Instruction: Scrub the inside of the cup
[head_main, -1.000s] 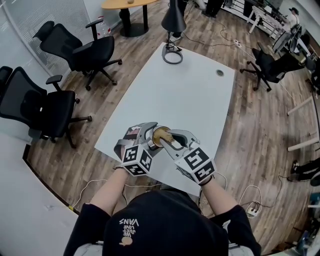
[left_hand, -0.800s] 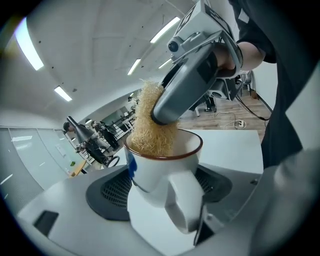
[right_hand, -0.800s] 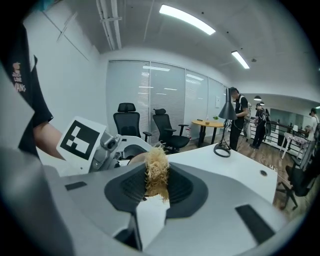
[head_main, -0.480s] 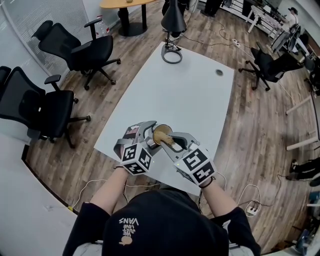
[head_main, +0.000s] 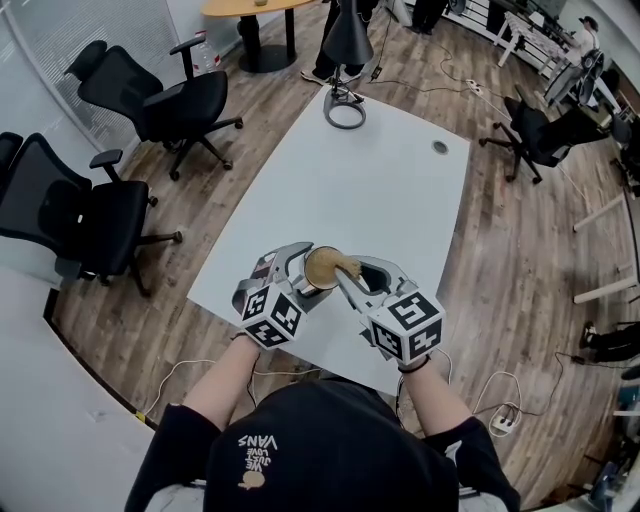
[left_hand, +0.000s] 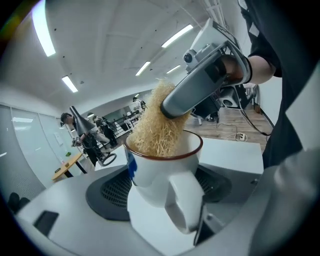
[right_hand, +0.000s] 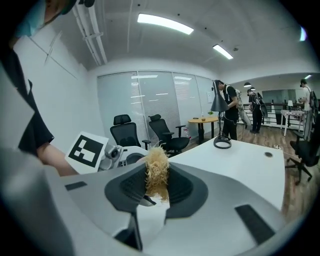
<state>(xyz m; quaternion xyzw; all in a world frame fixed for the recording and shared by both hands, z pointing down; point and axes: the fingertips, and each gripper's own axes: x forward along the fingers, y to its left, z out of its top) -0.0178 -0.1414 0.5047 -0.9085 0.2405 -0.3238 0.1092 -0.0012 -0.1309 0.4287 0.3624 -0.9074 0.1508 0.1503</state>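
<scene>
A long white table (head_main: 380, 190) stood on a wood-plank floor (head_main: 520, 250). A black desk lamp (head_main: 348, 40) on a ring-shaped base stood at the table's far end, and a small round cable hole (head_main: 440, 147) lay near its far right corner. To the left stood a black office chair (head_main: 175, 100) and a second office chair (head_main: 85, 215), with a round wooden table (head_main: 255, 10) beyond them and a third chair (head_main: 540, 130) on the right.

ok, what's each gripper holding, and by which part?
Left gripper clamps the white cup by its body; right gripper pinches the fibre scrubber by its near end.
</scene>
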